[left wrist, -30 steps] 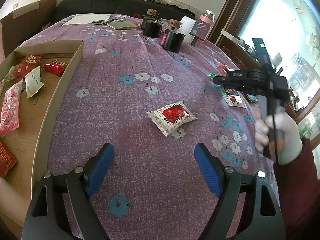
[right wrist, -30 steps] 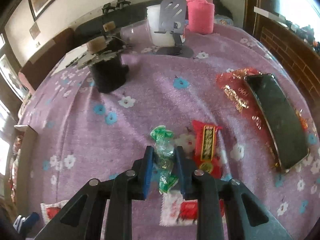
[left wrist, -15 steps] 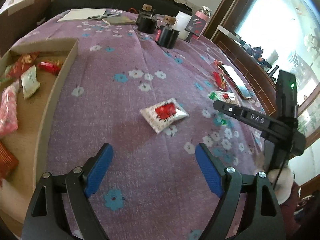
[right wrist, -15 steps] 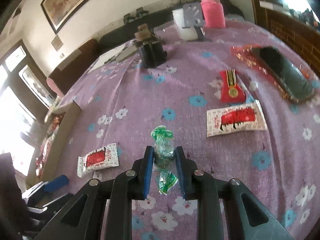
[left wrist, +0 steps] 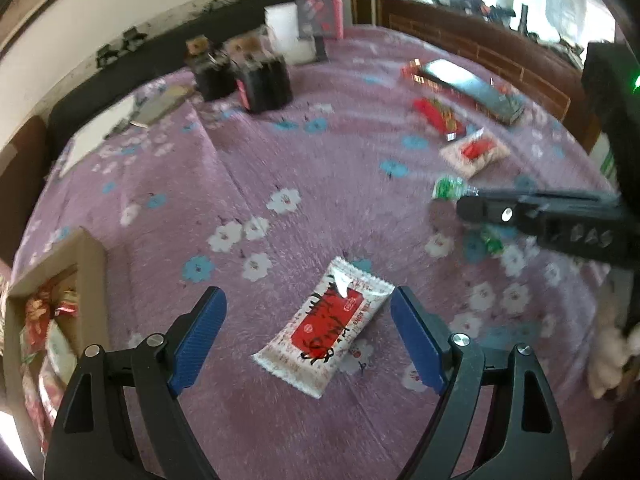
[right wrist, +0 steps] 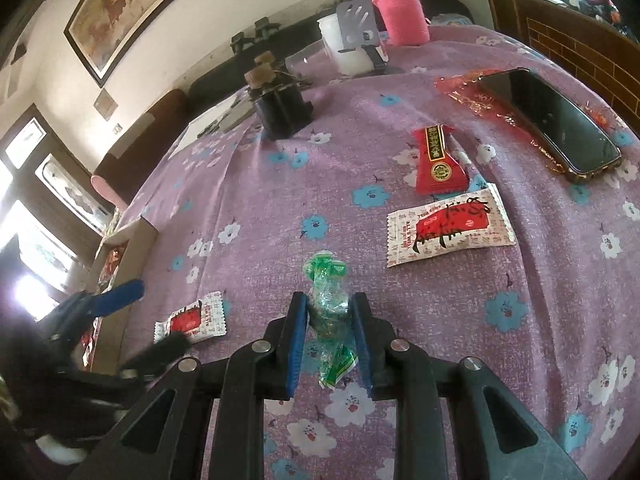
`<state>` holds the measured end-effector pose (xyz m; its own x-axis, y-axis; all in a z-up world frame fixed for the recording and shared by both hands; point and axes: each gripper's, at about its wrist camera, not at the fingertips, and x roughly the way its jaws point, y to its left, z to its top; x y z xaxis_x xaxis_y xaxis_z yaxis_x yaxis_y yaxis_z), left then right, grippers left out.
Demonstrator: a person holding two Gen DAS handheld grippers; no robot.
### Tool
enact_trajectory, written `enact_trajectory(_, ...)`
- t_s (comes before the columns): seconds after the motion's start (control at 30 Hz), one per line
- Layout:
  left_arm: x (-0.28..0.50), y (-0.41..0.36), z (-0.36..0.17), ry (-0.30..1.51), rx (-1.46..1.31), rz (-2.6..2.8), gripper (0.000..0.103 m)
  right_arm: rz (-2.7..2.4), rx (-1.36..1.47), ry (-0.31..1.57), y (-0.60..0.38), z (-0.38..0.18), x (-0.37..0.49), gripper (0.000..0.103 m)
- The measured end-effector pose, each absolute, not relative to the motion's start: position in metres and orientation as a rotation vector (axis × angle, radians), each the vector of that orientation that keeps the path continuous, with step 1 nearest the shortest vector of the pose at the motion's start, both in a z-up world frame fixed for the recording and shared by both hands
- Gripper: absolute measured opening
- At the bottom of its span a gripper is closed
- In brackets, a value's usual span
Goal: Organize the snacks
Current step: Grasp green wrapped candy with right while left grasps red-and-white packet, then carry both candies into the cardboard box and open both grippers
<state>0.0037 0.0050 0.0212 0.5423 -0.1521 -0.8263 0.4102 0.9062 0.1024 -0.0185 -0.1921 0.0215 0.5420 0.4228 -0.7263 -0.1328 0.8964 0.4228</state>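
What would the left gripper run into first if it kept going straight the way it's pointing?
Most likely the white and red snack packet lying between the open fingers of the left gripper, then the purple tablecloth beneath it; the depth is hard to judge.

White wall [right wrist: 192, 40] – framed painting [right wrist: 132, 4], dark sofa [right wrist: 224, 76], bright windows [right wrist: 44, 240], brick ledge [right wrist: 576, 48]

Home living room, looks lived-in. Table [right wrist: 540, 360] wearing a purple floral cloth, with a dark sofa [right wrist: 224, 76] running along the wall behind it. Framed painting [right wrist: 132, 4] hanging above. Pink thermos [right wrist: 396, 4], phone [right wrist: 548, 120] and wrapped snacks [right wrist: 448, 228] lying about on the cloth. Brick sill [left wrist: 460, 36] and bright window sitting at the side.
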Motion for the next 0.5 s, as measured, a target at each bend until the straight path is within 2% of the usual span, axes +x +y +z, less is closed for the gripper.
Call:
enact_trajectory(0.1,0.007,0.01,0.014,0.973,0.254,-0.355,0.084,0.341,0.343,0.946,-0.193,0.021,-0.018,0.025)
enact_trajectory(0.13,0.008,0.011,0.014,0.988,0.241,-0.355,0.08,0.342,0.345,0.947,-0.194,0.021,-0.018,0.025)
enact_trajectory(0.17,0.008,0.012,0.015,0.995,0.218,-0.36,0.059,0.343,0.346,0.947,-0.194,0.021,-0.018,0.025)
enact_trajectory(0.23,0.005,0.009,0.018,0.98,0.212,-0.348,0.028,0.341,0.34,0.947,-0.193,0.021,-0.018,0.025)
enact_trajectory(0.5,-0.016,0.01,0.023,0.963,0.176,-0.33,0.028,0.339,0.313,0.933,-0.188,0.023,-0.02,0.023)
